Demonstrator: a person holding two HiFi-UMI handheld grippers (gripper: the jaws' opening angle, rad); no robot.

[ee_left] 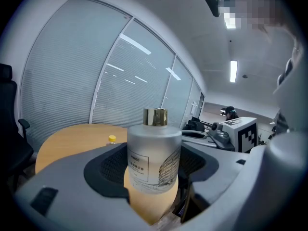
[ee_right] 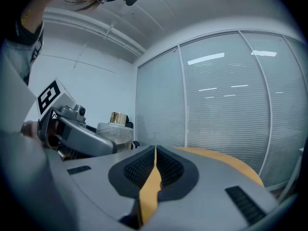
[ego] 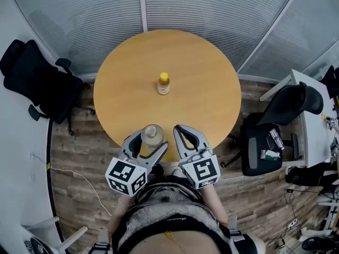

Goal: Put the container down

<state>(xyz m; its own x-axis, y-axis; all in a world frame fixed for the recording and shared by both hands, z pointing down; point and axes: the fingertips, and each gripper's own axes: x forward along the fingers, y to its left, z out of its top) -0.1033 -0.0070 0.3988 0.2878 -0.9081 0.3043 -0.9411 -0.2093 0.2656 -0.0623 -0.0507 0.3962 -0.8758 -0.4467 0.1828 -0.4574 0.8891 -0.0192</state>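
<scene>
The container [ego: 152,135] is a frosted glass jar with a gold cap [ee_left: 155,116]. It stands upright between the jaws of my left gripper [ego: 151,142], which is shut on it over the near edge of the round wooden table [ego: 201,67]. In the left gripper view the container [ee_left: 154,153] fills the gap of the left gripper [ee_left: 154,170]; whether its base touches the table I cannot tell. My right gripper [ego: 179,129] sits just to its right, shut and empty, pads pressed together [ee_right: 155,150]. From there the container [ee_right: 115,126] shows at left.
A small bottle with a yellow cap [ego: 163,83] stands at the table's middle, also seen far off [ee_left: 111,139]. A black office chair [ego: 37,83] is left of the table, another [ego: 280,120] to its right beside a white desk [ego: 315,120]. Glass walls with blinds run behind.
</scene>
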